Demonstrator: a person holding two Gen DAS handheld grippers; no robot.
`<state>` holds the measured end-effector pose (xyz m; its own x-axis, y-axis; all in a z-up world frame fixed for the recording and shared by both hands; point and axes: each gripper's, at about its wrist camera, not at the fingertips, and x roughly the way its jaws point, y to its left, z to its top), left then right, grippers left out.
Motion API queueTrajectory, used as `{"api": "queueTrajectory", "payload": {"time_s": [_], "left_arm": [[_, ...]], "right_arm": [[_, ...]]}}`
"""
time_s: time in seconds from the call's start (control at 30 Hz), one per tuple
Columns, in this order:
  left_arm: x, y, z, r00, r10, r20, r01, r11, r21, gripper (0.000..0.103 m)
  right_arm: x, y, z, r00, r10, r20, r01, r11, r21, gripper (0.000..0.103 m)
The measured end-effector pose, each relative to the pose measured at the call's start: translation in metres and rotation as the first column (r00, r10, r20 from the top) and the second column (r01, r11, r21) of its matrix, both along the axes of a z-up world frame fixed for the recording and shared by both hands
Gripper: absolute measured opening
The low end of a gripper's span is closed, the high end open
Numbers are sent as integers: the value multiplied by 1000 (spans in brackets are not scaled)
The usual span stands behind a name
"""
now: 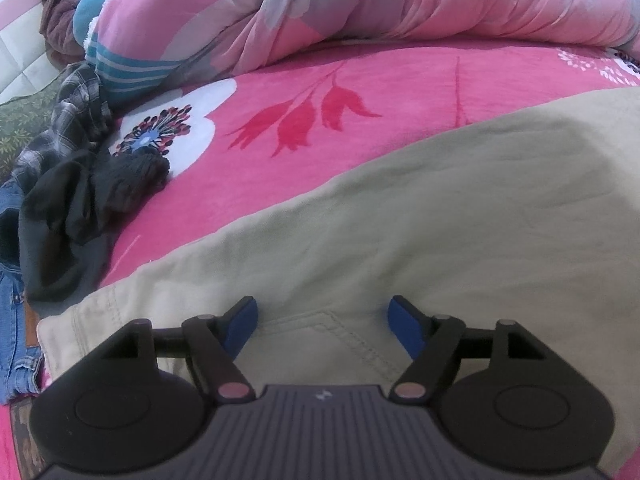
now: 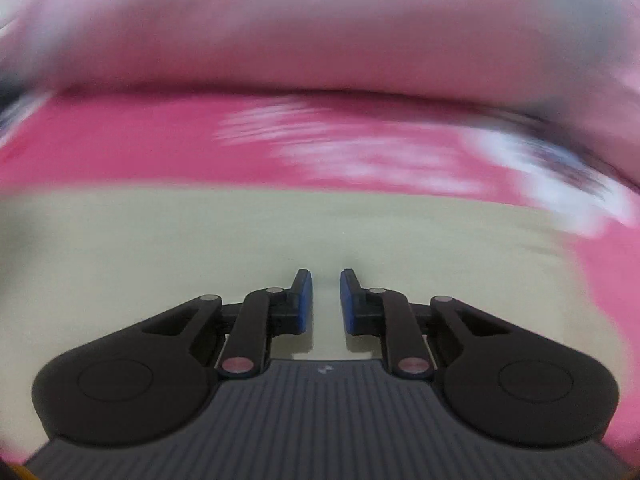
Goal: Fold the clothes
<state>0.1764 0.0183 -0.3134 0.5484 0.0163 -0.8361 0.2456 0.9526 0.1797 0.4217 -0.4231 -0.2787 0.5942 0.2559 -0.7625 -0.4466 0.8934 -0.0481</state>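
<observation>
Left gripper [image 1: 323, 316] stands spread over beige trousers [image 1: 400, 232] filling the lower frame on a pink bedspread [image 1: 360, 80]. Right gripper [image 2: 325, 286] is nearly closed, a narrow gap left, apparently pinching nothing, though that view is blurred.

Probably bedroom: bed [image 1: 400, 92], quilt [image 1: 360, 12].

A: The beige trousers [image 1: 420, 220] lie spread flat on the pink sheet [image 1: 280, 92], stitched pocket seam showing.

B: And the other view?

A: Blurred (badly), but probably the same smooth beige cloth.
</observation>
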Motion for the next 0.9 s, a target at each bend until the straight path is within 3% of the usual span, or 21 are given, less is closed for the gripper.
{"api": "queueTrajectory", "payload": {"time_s": [0.1, 0.17, 0.3, 0.47, 0.53, 0.6, 0.63, 0.7, 0.73, 0.8, 0.9], "left_arm": [[1, 1, 0, 1000, -5, -3, 5, 1000, -3, 76], [2, 1, 1, 1000, -7, -8, 7, 1000, -4, 76], [5, 2, 1, 1000, -13, -19, 13, 1000, 1, 79], [8, 2, 1, 1000, -8, -29, 8, 1000, 3, 83], [9, 1, 1, 1000, -7, -30, 7, 1000, 6, 84], [9, 1, 2, 999, -8, -32, 9, 1000, 11, 84], [9, 1, 2, 999, -9, -32, 9, 1000, 12, 84], [8, 1, 2, 999, -10, -32, 10, 1000, 12, 84], [8, 2, 2, 999, -11, -32, 11, 1000, 12, 84], [9, 2, 2, 999, -8, -32, 9, 1000, 8, 84], [11, 2, 2, 999, 4, -32, -4, 1000, 7, 87]], "right_arm": [[46, -50, -2, 960, -279, 40, 280, 960, -25, 13], [69, -79, -4, 897, -437, 64, 440, 897, -38, 30], [81, -78, -6, 857, -500, 127, 514, 847, -133, 31], [71, -66, 12, 895, -437, 84, 428, 897, 108, 30], [76, -60, 3, 923, -385, 18, 380, 917, 120, 28], [90, -68, -12, 880, -475, 9, 474, 878, 60, 20], [93, -73, -11, 836, -548, 35, 545, 836, 64, 32], [94, -77, -5, 748, -656, 104, 654, 755, 49, 28], [92, -77, -2, 735, -666, 126, 667, 744, 43, 28], [78, -74, 5, 752, -650, 104, 646, 760, 79, 28], [45, -54, 17, 820, -568, 67, 557, 820, 133, 28]]}}
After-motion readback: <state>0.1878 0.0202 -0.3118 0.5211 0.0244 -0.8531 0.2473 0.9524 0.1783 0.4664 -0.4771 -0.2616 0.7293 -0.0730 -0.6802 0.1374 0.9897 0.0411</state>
